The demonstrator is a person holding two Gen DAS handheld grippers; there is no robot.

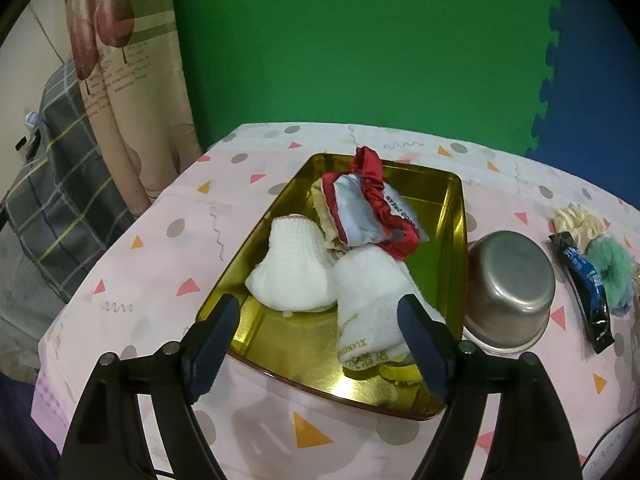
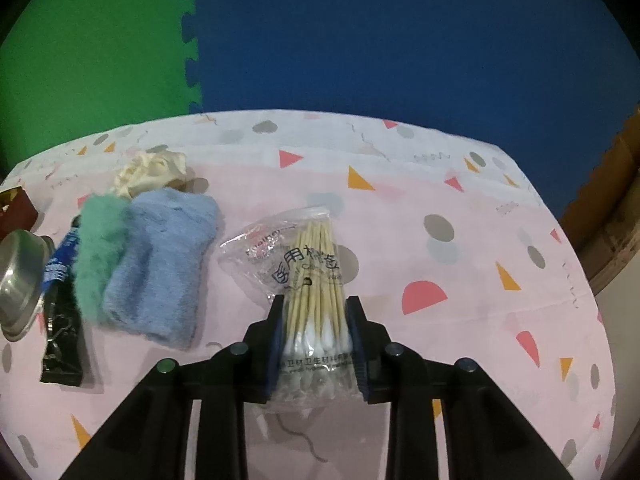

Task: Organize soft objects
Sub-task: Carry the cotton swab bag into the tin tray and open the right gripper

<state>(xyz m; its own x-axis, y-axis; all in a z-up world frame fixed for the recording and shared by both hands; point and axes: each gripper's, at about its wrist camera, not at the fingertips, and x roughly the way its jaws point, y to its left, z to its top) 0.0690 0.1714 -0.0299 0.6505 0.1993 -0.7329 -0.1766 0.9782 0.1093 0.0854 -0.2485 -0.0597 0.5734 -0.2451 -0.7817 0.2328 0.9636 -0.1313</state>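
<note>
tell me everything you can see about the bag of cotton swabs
The bag of cotton swabs is a clear crinkled plastic packet with dark printed characters, holding wooden sticks with white cotton tips toward the camera. It lies on the pink patterned tablecloth, with the right gripper closed on its near end.

Gold tin tray [image 1: 448,200] ahead of left tool [image 1: 320,344]: two white rolled cloths [image 1: 296,264], grey pouch with red scrunchie [image 1: 372,208] heaped inside. Left of right tool [image 2: 314,332]: blue towel [image 2: 160,264], green fluffy piece [image 2: 96,256], cream scrunchie [image 2: 148,172], touching, flat on surface.
</note>
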